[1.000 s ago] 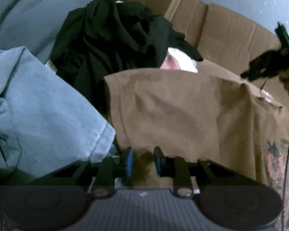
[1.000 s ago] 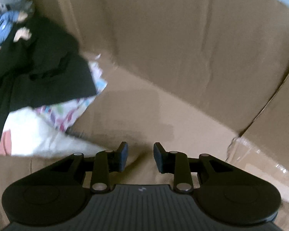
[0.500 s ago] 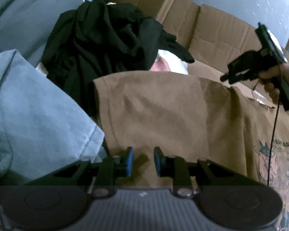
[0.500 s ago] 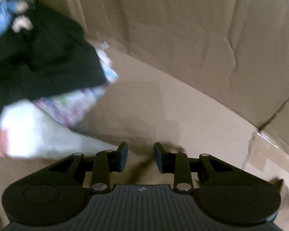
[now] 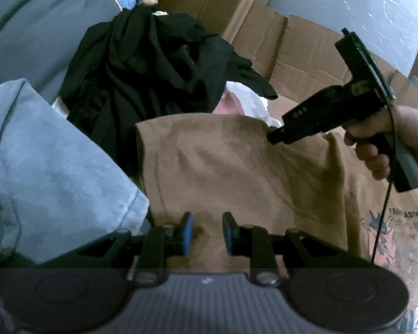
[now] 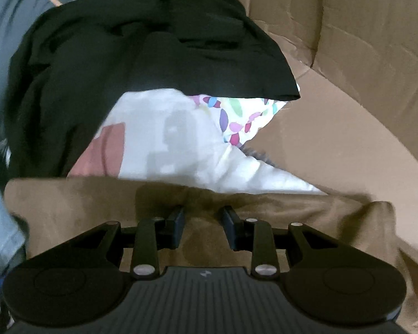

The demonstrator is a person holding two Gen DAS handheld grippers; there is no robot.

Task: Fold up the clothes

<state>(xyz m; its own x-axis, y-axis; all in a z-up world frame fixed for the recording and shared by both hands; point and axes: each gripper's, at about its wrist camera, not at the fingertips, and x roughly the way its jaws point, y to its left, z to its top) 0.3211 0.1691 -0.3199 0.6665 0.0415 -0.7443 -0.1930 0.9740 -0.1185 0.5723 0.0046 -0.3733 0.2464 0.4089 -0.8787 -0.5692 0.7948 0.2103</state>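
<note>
A brown T-shirt [image 5: 225, 167] lies spread over cardboard [image 6: 334, 144], with a heap of black clothes [image 5: 153, 64] behind it and a white printed garment [image 6: 181, 139] between. The right gripper [image 6: 203, 220] hovers at the shirt's far edge — jaws parted, empty. The left gripper [image 5: 204, 232] sits over the near hem, jaws apart too.

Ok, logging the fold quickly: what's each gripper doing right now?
Left gripper: open, jaws apart over the brown shirt, nothing visibly pinched.
Right gripper: open, at the shirt's far edge, nothing held.
</note>
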